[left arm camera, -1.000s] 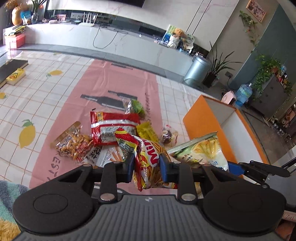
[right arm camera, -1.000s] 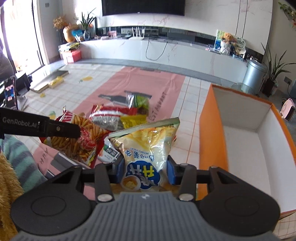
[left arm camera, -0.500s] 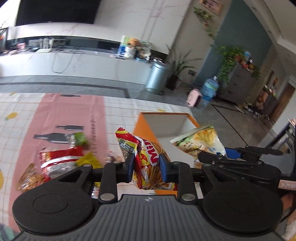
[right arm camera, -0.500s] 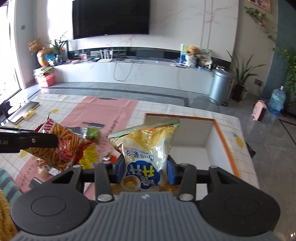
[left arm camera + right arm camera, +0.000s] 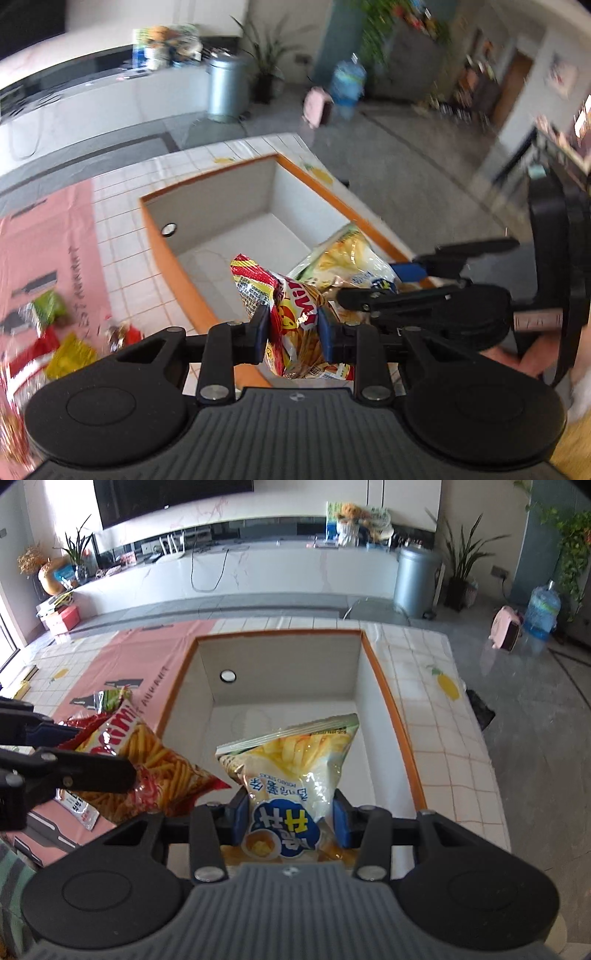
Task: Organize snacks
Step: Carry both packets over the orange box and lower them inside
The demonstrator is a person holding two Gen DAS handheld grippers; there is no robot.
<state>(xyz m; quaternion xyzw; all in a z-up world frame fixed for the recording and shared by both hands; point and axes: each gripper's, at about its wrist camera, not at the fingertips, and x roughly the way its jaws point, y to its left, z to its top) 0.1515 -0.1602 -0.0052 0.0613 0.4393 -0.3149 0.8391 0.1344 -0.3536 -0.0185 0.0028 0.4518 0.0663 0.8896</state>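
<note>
"POTATO STICKS" on yellow bag (image 5: pixel 295 775)

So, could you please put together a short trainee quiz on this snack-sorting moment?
1. True or false: the orange box already holds a snack.
2. Which gripper holds the yellow potato-stick bag? A) left B) right
3. What is the left gripper clamped on?

Key: 1. False; its visible floor is bare. 2. B, the right gripper. 3. The red fries bag.
</note>
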